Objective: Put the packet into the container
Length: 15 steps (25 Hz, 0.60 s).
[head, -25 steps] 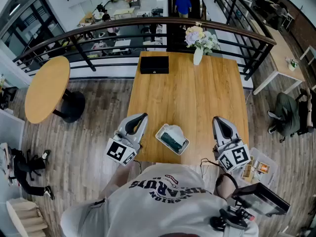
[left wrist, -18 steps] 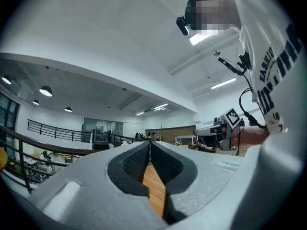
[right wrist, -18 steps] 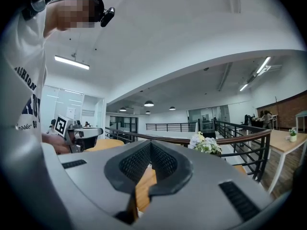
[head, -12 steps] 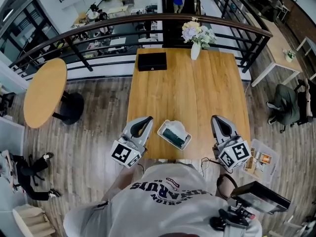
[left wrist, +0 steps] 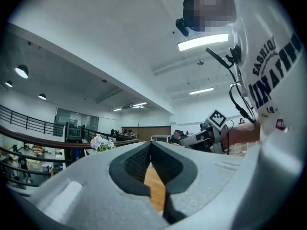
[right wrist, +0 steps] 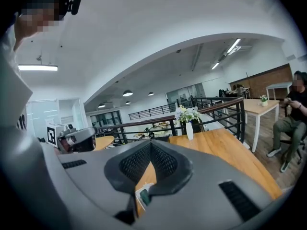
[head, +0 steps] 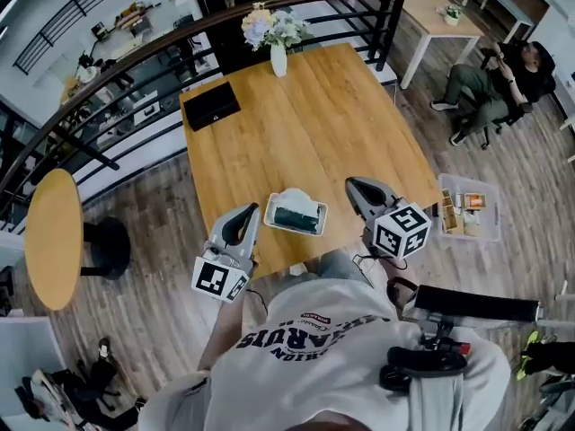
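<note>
The dark green packet [head: 295, 220] seems to lie already in the white container [head: 270, 212], at lower centre of the head view near the wooden table [head: 341, 124] edge, though it shows small there. It is probably light, soft, slippery film, so pinch a free edge. The left gripper [head: 251, 211] and right gripper [head: 351, 185] flank the container, each with jaws closed together on nothing.

A white shirt [head: 314, 348] at 6 o'clock carries dark block lettering and a small red mark. The left gripper [head: 246, 214] at 9 o'clock and right gripper [head: 356, 188] at 3 o'clock are grey shells with black mesh pads [left wrist: 136, 162]. Each bears a white cube [head: 218, 278] of black square markers. A thin black cable [head: 370, 264] hangs by the right one.
</note>
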Each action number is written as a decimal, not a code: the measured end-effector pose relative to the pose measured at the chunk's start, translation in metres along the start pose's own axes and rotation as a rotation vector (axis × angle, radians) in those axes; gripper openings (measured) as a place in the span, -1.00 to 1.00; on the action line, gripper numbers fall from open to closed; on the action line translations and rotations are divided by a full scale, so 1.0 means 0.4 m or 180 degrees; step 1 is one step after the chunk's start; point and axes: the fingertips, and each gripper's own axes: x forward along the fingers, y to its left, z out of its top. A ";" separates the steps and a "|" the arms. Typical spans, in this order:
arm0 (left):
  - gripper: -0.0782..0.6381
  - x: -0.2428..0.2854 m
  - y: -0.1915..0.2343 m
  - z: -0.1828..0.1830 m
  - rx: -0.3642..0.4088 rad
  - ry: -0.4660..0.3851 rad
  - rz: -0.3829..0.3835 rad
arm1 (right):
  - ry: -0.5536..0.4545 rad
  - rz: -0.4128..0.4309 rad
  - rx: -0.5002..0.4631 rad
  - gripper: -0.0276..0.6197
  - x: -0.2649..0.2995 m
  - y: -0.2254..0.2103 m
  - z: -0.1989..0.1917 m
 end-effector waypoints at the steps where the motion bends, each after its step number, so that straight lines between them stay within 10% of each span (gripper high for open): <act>1: -0.78 -0.016 -0.019 0.003 0.0040 0.0010 -0.0009 | 0.0011 -0.0016 -0.0035 -0.90 -0.017 0.002 -0.005; 15: -0.78 -0.175 -0.416 -0.021 -0.0010 0.0142 0.0453 | -0.0305 0.0018 -0.0227 -0.90 -0.466 0.007 -0.120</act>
